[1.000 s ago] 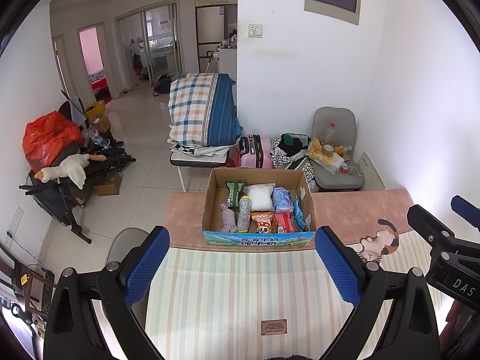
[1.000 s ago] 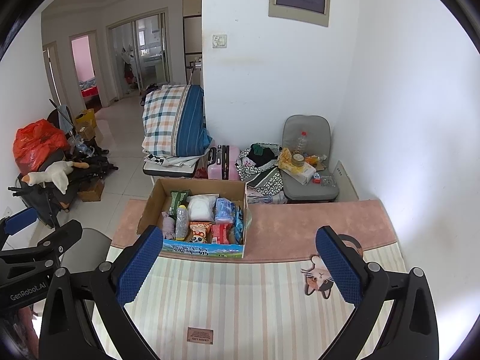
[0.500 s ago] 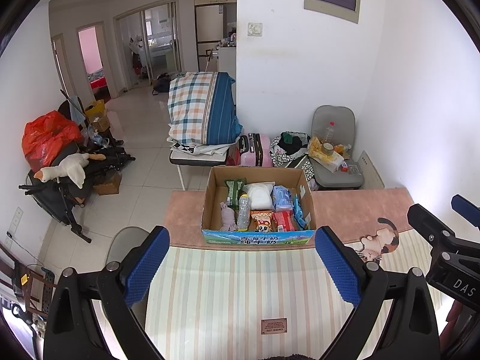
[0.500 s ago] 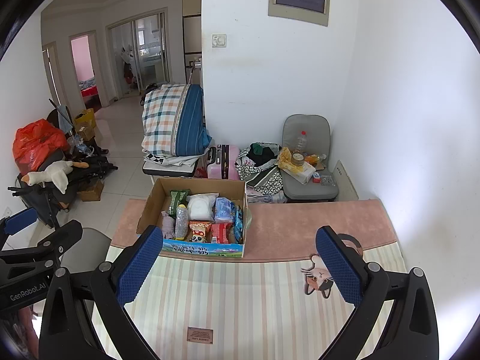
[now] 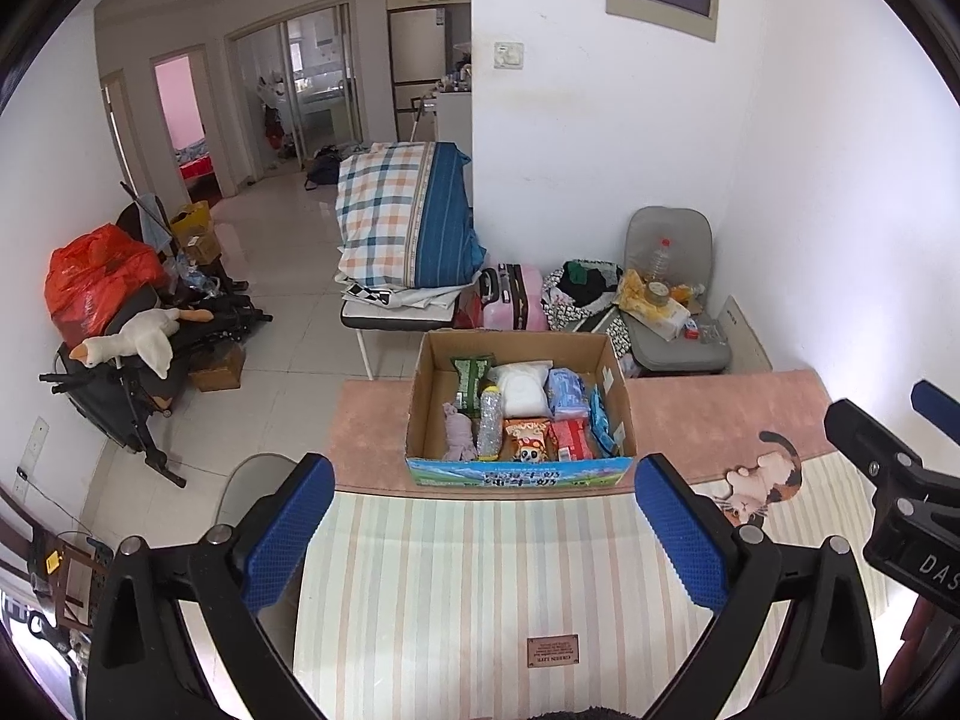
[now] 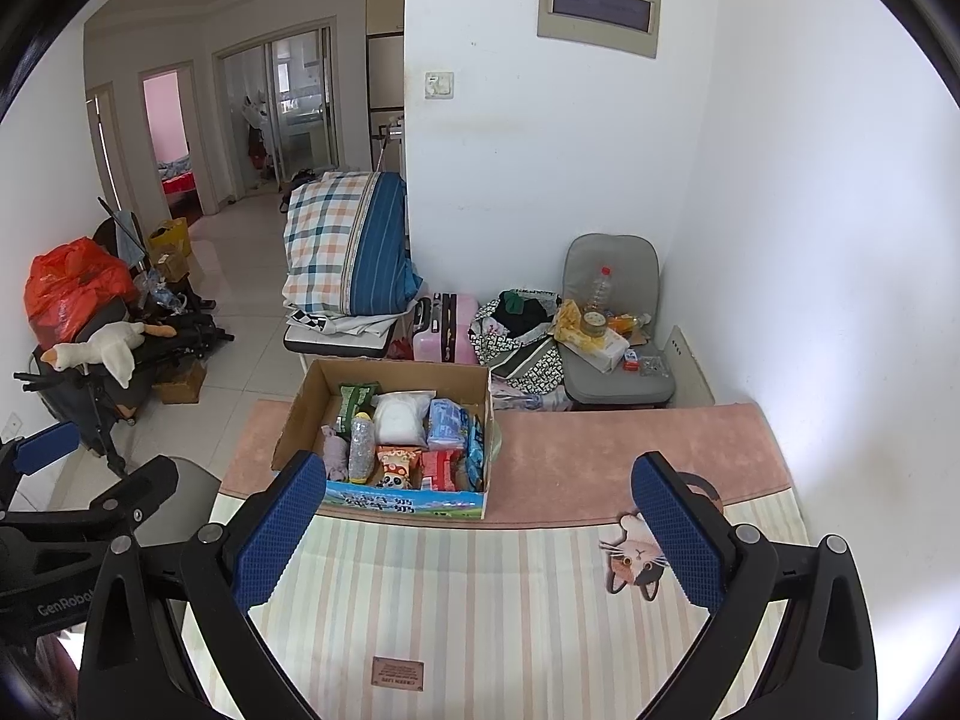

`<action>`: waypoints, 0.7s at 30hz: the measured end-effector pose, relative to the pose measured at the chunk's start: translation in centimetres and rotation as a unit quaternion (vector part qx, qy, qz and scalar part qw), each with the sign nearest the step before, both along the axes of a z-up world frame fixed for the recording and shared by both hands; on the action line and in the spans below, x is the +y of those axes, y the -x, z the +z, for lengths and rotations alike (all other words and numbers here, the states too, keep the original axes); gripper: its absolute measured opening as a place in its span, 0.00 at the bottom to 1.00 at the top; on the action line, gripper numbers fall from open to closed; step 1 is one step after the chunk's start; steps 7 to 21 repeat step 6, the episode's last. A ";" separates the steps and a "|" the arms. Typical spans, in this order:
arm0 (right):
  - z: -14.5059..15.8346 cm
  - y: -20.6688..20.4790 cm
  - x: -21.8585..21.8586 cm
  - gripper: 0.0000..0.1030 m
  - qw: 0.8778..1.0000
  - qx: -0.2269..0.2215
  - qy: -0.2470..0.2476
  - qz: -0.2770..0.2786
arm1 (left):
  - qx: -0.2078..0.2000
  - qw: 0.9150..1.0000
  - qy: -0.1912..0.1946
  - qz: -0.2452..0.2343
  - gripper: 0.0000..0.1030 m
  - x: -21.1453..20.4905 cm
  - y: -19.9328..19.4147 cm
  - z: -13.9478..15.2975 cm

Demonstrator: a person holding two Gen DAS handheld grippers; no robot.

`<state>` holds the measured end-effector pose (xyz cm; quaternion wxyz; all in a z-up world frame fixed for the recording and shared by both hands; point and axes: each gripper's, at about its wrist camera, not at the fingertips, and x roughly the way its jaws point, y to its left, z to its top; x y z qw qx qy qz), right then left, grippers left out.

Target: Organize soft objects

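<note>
1. We hold the left gripper (image 5: 483,531) with fingers spread wide, gripping nothing, above the striped mat (image 5: 480,588).
2. Our right gripper (image 6: 477,531) is likewise spread and empty.
3. The cardboard box (image 5: 519,471) of soft packets sits at 12 o'clock ahead, on the mat's pink edge.

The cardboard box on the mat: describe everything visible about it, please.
The cardboard box is open-topped brown corrugated card, its near wall printed blue and green with lettering. It sits upright on the pink band of the mat, at the striped part's edge. Packed inside are a clear plastic bottle, a white pouch, a green packet, blue packs, red and orange snack bags and a pale purple soft item. Neither gripper touches it.
</note>
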<state>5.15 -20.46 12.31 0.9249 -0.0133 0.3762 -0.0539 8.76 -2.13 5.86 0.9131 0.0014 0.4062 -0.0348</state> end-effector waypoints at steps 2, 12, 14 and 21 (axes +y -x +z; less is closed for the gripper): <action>0.0 -0.1 0.0 1.00 1.000 0.001 0.000 0.000 | -0.004 1.000 0.002 0.003 1.00 0.1 0.1 0.1; 0.1 -0.2 -0.2 1.00 1.000 0.000 0.000 -0.001 | -0.007 1.000 0.006 0.004 1.00 0.1 0.2 0.3; 0.1 -0.2 -0.2 1.00 1.000 0.000 0.000 -0.001 | -0.007 1.000 0.006 0.004 1.00 0.1 0.2 0.3; 0.1 -0.2 -0.2 1.00 1.000 0.000 0.000 -0.001 | -0.007 1.000 0.006 0.004 1.00 0.1 0.2 0.3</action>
